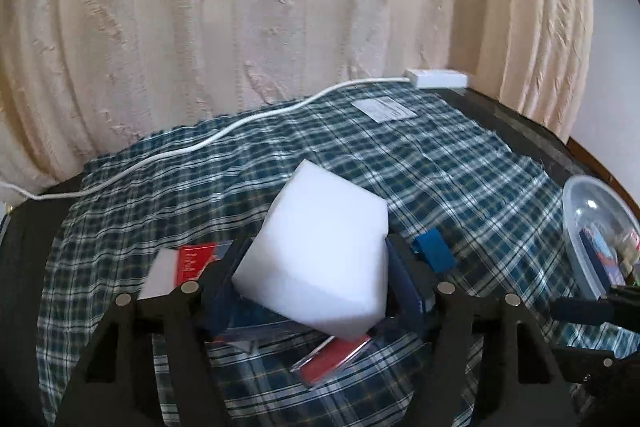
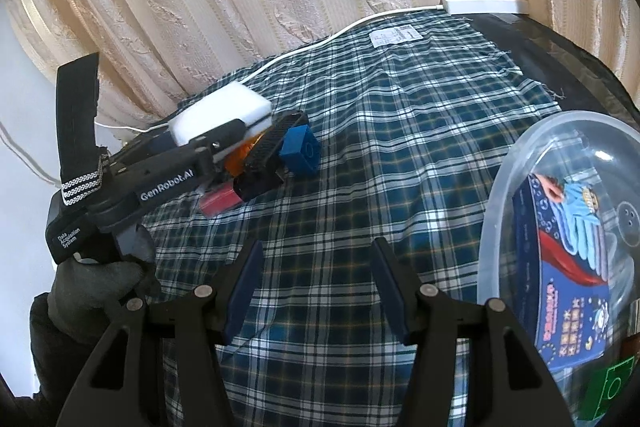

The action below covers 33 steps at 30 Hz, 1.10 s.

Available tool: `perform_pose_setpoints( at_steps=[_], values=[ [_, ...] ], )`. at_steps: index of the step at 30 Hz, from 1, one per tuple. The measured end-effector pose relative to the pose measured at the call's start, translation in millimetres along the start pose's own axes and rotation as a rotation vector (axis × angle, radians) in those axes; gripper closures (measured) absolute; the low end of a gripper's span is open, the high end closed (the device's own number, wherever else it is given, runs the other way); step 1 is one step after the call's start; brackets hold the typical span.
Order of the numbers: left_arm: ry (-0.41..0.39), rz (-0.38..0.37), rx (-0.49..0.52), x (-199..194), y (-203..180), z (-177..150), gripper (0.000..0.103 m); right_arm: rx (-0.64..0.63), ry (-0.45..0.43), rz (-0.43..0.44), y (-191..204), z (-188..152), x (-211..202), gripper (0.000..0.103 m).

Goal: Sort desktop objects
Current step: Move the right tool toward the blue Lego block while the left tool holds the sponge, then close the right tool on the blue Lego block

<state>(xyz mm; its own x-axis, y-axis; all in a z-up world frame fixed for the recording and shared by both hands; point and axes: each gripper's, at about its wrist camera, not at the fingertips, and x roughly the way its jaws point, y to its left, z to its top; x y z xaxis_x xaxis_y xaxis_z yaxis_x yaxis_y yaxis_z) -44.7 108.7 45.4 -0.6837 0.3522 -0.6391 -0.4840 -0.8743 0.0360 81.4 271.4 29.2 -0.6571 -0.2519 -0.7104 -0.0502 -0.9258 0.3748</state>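
Note:
My left gripper (image 1: 316, 263) is shut on a white foam block (image 1: 320, 255) and holds it tilted just above the plaid cloth (image 1: 440, 179). Red and clear cases (image 1: 332, 359) and a red-and-white box (image 1: 180, 267) lie under and beside it. A blue brick (image 1: 434, 249) sits just right of the block. In the right wrist view the left gripper (image 2: 256, 143) holds the white block (image 2: 216, 119) beside the blue brick (image 2: 300, 149). My right gripper (image 2: 316, 291) is open and empty over the cloth.
A clear plastic tub (image 2: 496, 211) at the right holds a blue picture box (image 2: 568, 267) and a green brick (image 2: 608, 387). A white cable (image 1: 224, 135) and power strip (image 1: 436, 78) run along the curtain. A paper label (image 1: 384, 109) lies on the cloth.

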Motion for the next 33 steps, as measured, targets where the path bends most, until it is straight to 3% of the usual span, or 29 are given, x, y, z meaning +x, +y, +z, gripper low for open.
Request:
perform_pose_setpoints(
  at_steps=[11,15,25,33],
  values=[
    [-0.079,-0.021,-0.096,-31,24,5,0.035,-0.064,0.002,-0.045,17,17,6,0.043],
    [-0.073,-0.043,-0.125,-30,29,5,0.035,-0.065,0.019,-0.063,17,28,21,0.044],
    [-0.061,-0.044,-0.167,-32,37,1,0.035,-0.090,0.043,-0.077,26,59,57,0.056],
    [-0.047,-0.053,-0.222,-31,47,1,0.035,-0.100,0.055,-0.076,27,67,75,0.056]
  ],
)
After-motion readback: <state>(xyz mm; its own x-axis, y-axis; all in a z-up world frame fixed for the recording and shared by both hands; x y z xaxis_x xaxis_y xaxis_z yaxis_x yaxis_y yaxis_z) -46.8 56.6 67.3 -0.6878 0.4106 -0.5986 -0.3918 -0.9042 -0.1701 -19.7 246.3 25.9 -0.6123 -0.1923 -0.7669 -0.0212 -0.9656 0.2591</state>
